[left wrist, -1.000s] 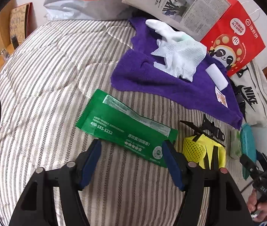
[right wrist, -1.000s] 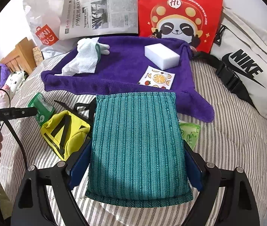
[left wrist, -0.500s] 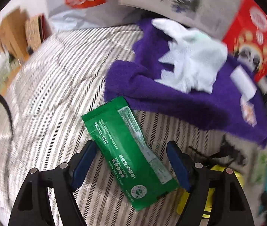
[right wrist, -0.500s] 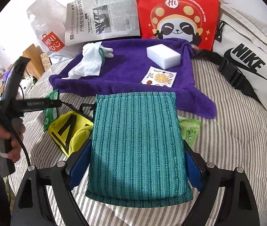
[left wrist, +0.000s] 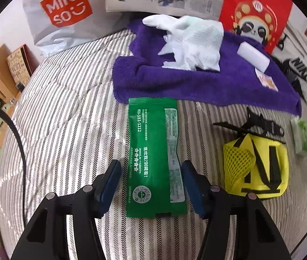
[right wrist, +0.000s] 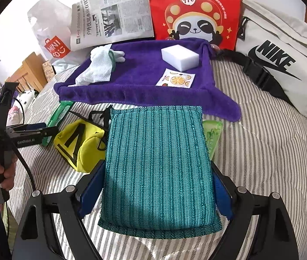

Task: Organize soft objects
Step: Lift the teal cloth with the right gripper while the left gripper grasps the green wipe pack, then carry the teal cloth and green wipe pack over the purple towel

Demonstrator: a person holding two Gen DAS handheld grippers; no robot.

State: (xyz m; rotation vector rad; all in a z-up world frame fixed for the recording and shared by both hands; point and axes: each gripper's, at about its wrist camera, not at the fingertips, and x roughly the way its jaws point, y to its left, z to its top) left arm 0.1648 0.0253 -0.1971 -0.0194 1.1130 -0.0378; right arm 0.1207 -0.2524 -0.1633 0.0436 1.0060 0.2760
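1. The left gripper (left wrist: 152, 184), whose jaws have just been closing, is seen half open astride the green packet (left wrist: 154, 158), pads not yet touching it
2. The teal pad (right wrist: 160, 164) is clamped widely in the right gripper (right wrist: 157, 192), near the purple towel (right wrist: 144, 80)
3. The packet should be squeezed centrally, its long edges kept aligned with the fingers

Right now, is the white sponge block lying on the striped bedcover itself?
No, the white sponge block lies on the purple towel.
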